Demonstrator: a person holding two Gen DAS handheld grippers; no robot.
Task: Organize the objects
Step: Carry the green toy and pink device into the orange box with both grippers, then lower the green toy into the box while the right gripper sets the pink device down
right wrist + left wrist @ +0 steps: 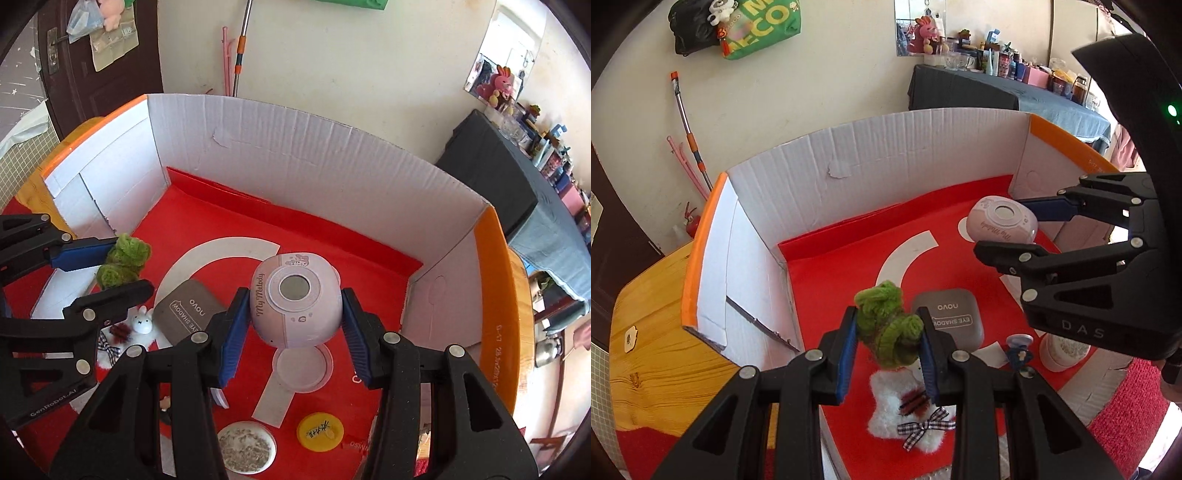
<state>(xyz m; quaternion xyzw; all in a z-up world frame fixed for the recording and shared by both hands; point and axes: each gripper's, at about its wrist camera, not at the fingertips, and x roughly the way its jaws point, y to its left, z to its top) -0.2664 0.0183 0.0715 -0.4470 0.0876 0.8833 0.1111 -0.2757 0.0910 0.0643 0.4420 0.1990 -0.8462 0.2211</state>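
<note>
Green fuzzy pipe-cleaner toy (888, 319) is pinched in the left gripper (889, 345) over the box's (886, 155) left half, right gripper (293, 332) clamps the pink speaker (295, 306) mid-box, so each just drops straight down

Two black hand-held tools with blue ribbed fingertips.
The left tool (889, 345) and right tool (293, 332) are each built of matte black plastic arms with triangular cut-outs, joined by round silver rivets. Their fingers end in blue ribbed pads (848, 352). One housing bears pale "DAS" lettering and a green light; the other reads "GenRobot.AI".
</note>
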